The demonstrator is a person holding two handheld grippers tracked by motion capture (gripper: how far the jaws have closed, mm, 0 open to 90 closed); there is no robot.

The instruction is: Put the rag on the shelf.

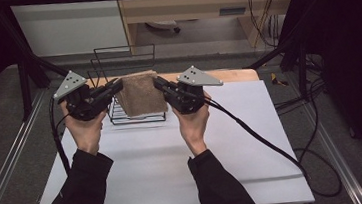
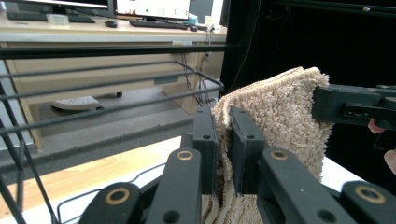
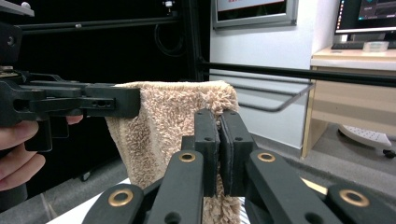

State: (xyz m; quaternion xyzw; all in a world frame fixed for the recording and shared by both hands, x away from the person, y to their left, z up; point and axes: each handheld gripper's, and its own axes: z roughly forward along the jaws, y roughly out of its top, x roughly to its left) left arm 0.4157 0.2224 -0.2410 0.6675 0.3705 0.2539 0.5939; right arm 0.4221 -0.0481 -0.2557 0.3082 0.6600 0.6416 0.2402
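A beige fluffy towel point(image 1: 140, 93) hangs folded in the air between my two grippers, above a black wire rack point(image 1: 137, 113). My left gripper point(image 1: 117, 86) is shut on the towel's left top corner, and its jaws pinch the towel point(image 2: 275, 116) in the left gripper view point(image 2: 223, 140). My right gripper point(image 1: 159, 84) is shut on the right top corner, its jaws clamped on the pile of the towel point(image 3: 163, 121) in the right gripper view point(image 3: 220, 140). The other gripper point(image 3: 93, 102) grips the far corner there.
The wire rack stands at the back of a white mat point(image 1: 175, 163) on the table. Its tall wire back point(image 1: 124, 57) rises behind the towel. A wooden table edge point(image 1: 231, 74) lies beyond the mat. Cables point(image 1: 262, 134) trail from the right gripper across the mat.
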